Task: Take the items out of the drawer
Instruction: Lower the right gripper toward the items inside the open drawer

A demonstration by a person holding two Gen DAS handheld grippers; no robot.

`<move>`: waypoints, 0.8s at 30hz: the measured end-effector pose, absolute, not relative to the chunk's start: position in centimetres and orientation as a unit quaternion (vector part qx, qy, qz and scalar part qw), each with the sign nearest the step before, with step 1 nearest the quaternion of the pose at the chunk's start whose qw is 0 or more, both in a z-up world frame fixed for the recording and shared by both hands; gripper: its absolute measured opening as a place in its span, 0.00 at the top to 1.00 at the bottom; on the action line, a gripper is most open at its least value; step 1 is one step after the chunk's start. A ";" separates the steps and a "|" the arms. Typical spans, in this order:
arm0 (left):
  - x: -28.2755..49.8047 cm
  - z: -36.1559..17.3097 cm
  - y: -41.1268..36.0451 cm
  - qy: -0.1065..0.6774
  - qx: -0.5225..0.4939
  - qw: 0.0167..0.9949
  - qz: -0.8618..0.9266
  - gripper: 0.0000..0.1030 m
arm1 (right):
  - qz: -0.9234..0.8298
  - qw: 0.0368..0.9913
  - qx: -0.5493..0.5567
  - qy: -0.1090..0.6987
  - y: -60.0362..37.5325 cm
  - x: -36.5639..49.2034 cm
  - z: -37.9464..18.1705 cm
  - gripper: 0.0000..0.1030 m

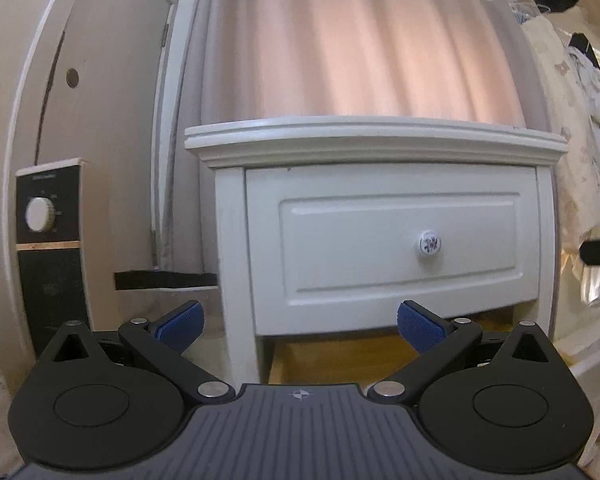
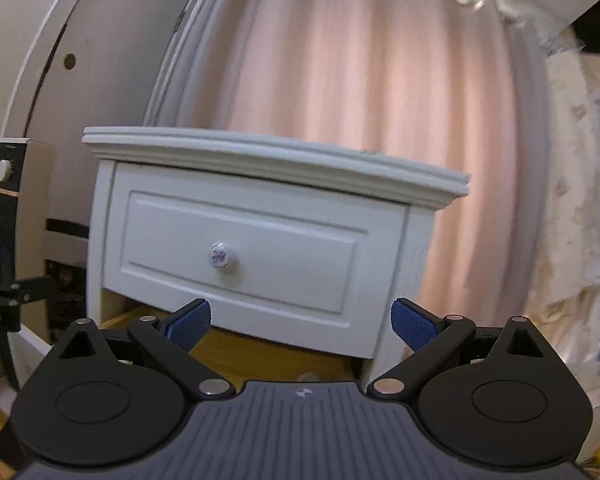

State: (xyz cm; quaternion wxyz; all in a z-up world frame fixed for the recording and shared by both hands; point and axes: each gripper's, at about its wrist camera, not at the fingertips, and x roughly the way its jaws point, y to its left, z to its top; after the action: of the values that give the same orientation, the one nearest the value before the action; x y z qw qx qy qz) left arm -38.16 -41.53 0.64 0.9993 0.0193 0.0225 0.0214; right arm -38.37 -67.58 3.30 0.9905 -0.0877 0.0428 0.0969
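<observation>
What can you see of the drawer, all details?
The drawer is shut, its front flush in the white nightstand under the moulded top. The front looks like painted wood with a raised rectangular panel. At its middle sits one round white knob with a small floral print, also seen from the right wrist. Nothing touches it: both grippers, left and right, are open and short of it. Its contents are hidden.

Pink curtain (image 1: 360, 48) behind; black speaker (image 1: 50, 248) (white dial) left; hanging clothes (image 1: 588, 128) right.
</observation>
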 end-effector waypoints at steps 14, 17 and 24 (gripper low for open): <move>-33.4 1.0 -41.6 0.042 0.016 0.999 -0.006 0.00 | 0.149 0.974 -0.144 0.088 -66.5 -32.4 3.3 0.00; -33.5 0.5 -41.9 0.042 0.021 0.999 0.001 0.00 | 0.179 0.959 -0.171 0.140 -65.1 -29.9 3.5 0.00; -33.9 -0.4 -41.5 0.018 0.027 0.999 0.013 0.00 | 0.239 0.899 -0.210 0.301 -60.9 -23.0 2.6 0.01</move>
State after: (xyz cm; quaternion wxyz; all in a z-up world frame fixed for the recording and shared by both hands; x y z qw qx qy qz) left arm -33.89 -41.50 -0.40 0.9994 0.0274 0.0177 0.0133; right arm -22.96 -60.93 2.64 0.8988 -0.2100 0.3014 0.2392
